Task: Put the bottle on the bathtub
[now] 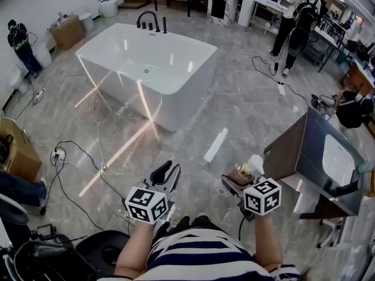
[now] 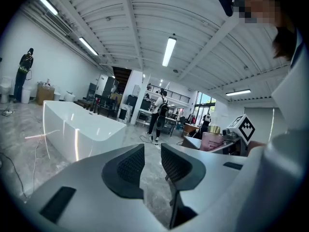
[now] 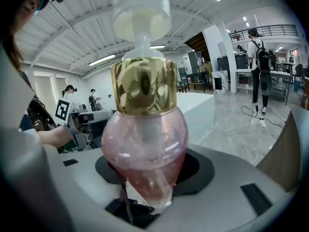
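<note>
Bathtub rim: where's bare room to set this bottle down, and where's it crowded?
The bathtub rim is bare along the near side and the right end. Only the far edge by the black faucet is crowded.

At lower right in the head view the bottle (image 1: 241,173) shows only its pump top and some pink; its lower part is lost inside the right gripper (image 1: 239,179). In the right gripper view its body hides the faces of both jaws, and its base sinks out of sight between them. The sink cabinet (image 1: 328,157) runs off the head view's right edge, the cardboard box (image 1: 13,148) off its left.
</note>
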Demonstrator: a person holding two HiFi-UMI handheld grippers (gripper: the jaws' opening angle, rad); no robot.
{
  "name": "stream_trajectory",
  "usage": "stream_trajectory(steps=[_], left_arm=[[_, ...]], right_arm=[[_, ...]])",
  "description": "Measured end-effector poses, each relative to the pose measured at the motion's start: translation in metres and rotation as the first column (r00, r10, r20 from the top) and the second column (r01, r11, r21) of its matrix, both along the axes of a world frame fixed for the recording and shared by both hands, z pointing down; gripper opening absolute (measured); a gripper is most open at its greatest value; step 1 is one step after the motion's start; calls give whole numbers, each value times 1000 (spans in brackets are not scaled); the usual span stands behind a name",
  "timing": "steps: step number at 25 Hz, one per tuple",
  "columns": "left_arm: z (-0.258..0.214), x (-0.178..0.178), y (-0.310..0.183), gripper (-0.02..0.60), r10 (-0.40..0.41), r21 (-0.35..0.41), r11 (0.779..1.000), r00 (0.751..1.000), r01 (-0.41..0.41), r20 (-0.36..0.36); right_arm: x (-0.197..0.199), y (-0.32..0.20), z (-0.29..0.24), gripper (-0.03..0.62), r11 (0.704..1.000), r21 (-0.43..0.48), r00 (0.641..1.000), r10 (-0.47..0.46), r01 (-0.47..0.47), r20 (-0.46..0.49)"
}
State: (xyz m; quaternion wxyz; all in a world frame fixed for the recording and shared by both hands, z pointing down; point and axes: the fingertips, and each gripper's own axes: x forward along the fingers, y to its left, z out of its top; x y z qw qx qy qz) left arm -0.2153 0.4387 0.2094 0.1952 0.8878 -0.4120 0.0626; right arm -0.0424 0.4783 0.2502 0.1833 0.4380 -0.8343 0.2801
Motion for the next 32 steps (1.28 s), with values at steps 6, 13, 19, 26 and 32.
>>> stream_trajectory(steps=[6, 13, 19, 26, 32], left_arm=[[-2, 9, -10, 117, -21, 11, 1000, 1000, 21, 3], [0, 30, -17, 117, -31, 20, 999, 1000, 31, 3], [7, 37, -24, 117, -36, 4, 999, 999, 36, 3], [15, 34, -58, 117, -43, -14, 999, 999, 43, -6], [23, 35, -109, 117, -13, -17, 1000, 1000, 12, -6]], right_arm=[[4, -11, 1, 235, 999, 9, 999, -32, 32, -3], [10, -20, 7, 235, 997, 12, 997, -79, 79, -6], [14, -33, 15, 233, 995, -1, 995, -100, 100, 4], [10, -66, 22, 233, 995, -19, 995, -100, 100, 5], [10, -115, 29, 233, 997, -23, 997, -77, 77, -3]])
